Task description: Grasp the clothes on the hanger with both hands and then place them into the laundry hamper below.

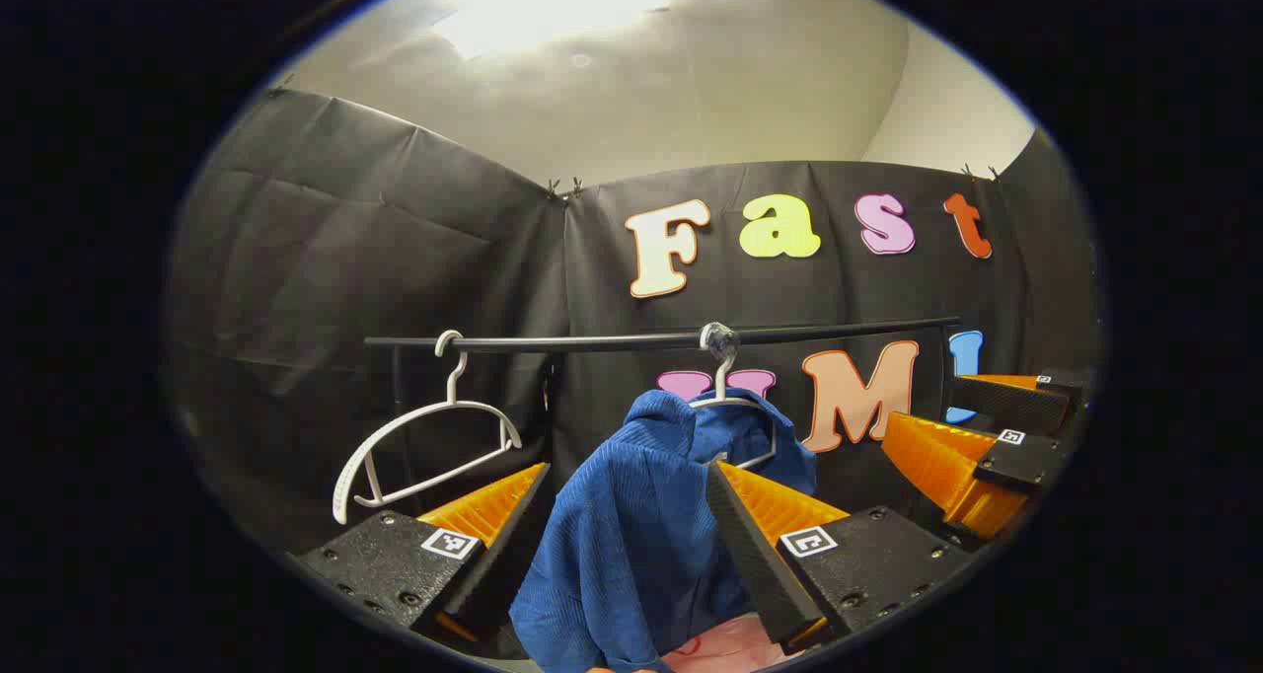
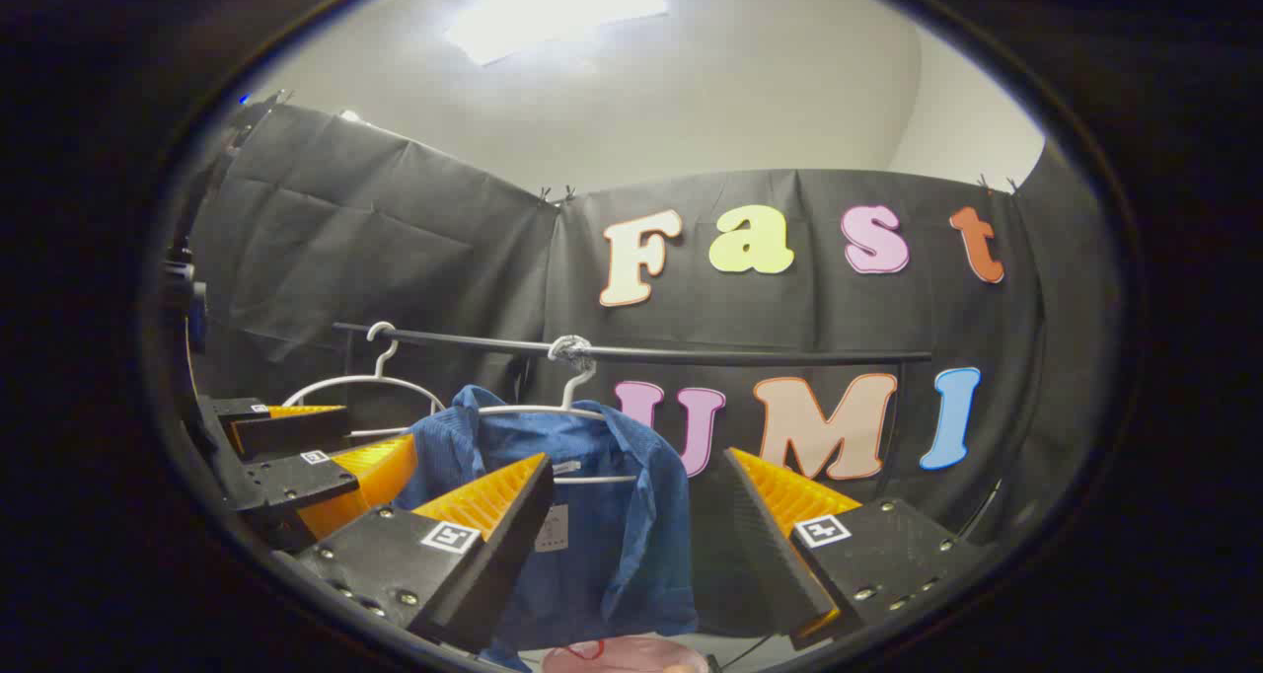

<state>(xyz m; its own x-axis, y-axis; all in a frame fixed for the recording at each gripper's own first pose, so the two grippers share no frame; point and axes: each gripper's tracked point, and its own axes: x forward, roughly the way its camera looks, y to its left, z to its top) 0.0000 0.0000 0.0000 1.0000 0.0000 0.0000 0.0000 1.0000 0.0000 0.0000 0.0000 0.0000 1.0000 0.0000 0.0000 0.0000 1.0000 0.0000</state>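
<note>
Blue ribbed shirt (image 1: pixel 631 535); white hangers (image 1: pixel 419 451); black rail (image 1: pixel 592 340); pink hamper (image 2: pixel 622 656).

My right tongs (image 2: pixel 631 490) stand open in front of the rail (image 2: pixel 631 350), their fingers well apart; below the rail hangs a blue shirt (image 2: pixel 612 525) on a white hanger (image 2: pixel 572 397), and my left finger overlaps its shoulder; left of that hanger on the rail hangs a bare white hanger (image 2: pixel 367 377); my left tongs (image 2: pixel 326 446) show lower left of the rail, beside the shirt's edge.
</note>
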